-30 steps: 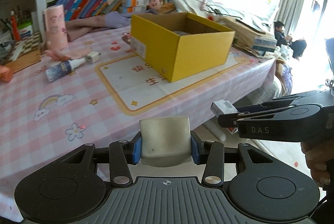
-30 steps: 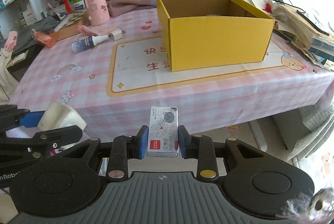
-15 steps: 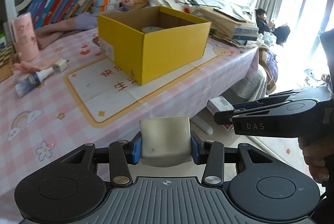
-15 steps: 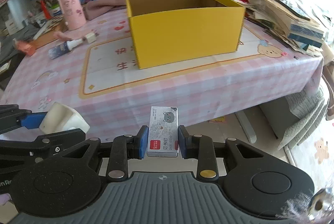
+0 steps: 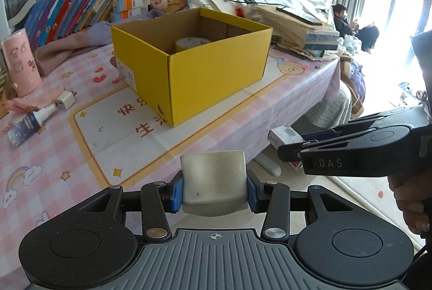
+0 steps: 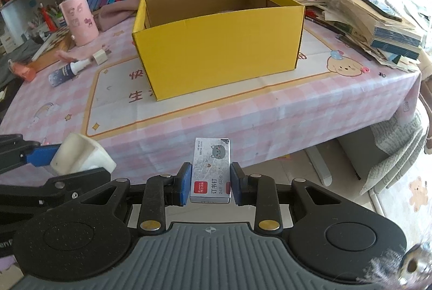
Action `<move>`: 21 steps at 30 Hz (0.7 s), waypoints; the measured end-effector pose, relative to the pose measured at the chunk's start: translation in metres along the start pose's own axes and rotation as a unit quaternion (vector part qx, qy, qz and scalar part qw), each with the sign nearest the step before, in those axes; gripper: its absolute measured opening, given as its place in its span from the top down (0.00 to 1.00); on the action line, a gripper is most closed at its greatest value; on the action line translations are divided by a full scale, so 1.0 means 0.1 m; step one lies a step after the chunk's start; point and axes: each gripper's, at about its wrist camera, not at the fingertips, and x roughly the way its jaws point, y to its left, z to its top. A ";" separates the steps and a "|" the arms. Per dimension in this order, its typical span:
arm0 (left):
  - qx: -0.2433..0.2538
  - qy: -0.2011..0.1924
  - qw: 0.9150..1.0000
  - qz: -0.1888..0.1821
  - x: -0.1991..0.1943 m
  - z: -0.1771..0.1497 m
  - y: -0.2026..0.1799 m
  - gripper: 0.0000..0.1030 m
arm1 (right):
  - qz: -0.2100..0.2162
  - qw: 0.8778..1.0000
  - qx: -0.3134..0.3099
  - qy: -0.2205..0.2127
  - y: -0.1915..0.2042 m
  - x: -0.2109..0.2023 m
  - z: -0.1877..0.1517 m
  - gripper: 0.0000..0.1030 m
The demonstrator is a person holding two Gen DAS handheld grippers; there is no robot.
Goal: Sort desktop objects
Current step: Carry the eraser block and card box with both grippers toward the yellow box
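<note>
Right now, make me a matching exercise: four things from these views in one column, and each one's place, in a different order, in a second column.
Things
1. staple box
2. white block
3. tape roll
4. spray bottle

Places
A. inside the yellow box
B. clamped in the left gripper
C. lying on the pink tablecloth
D. clamped in the right gripper

Pairs: 1-D, 2-B, 3-A, 4-C
</note>
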 end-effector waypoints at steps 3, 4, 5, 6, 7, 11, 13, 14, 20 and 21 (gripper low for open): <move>0.001 0.004 1.000 0.000 0.10 0.08 -0.06 0.58 | 0.002 1.000 -0.004 0.001 -0.10 0.04 0.06 0.73; 0.003 0.005 1.000 -0.001 0.13 0.12 -0.09 0.58 | 0.002 1.000 -0.005 0.001 -0.13 0.06 0.08 0.73; 0.004 0.005 1.000 -0.001 0.15 0.14 -0.11 0.58 | 0.003 1.000 -0.004 0.001 -0.17 0.08 0.10 0.73; 0.005 0.005 1.000 0.000 0.18 0.17 -0.14 0.58 | 0.004 1.000 -0.003 0.001 -0.22 0.09 0.12 0.73; 0.007 0.005 1.000 0.001 0.21 0.21 -0.17 0.58 | 0.005 1.000 -0.002 0.002 -0.26 0.12 0.14 0.73; 0.008 0.001 1.000 0.008 0.31 0.36 -0.24 0.58 | 0.011 1.000 0.002 -0.001 -0.43 0.18 0.26 0.73; 0.005 -0.003 1.000 0.013 0.35 0.45 -0.26 0.58 | 0.015 1.000 0.000 -0.006 -0.49 0.20 0.33 0.73; 0.005 -0.007 1.000 0.015 0.36 0.50 -0.26 0.58 | 0.017 1.000 -0.003 -0.010 -0.52 0.21 0.37 0.73; 0.017 -0.049 0.998 0.040 0.34 0.85 -0.33 0.58 | 0.031 0.997 -0.027 -0.066 -0.65 0.14 0.69 0.73; 0.016 -0.056 0.997 0.044 0.34 0.92 -0.32 0.58 | 0.034 0.996 -0.026 -0.075 -0.68 0.13 0.75 0.73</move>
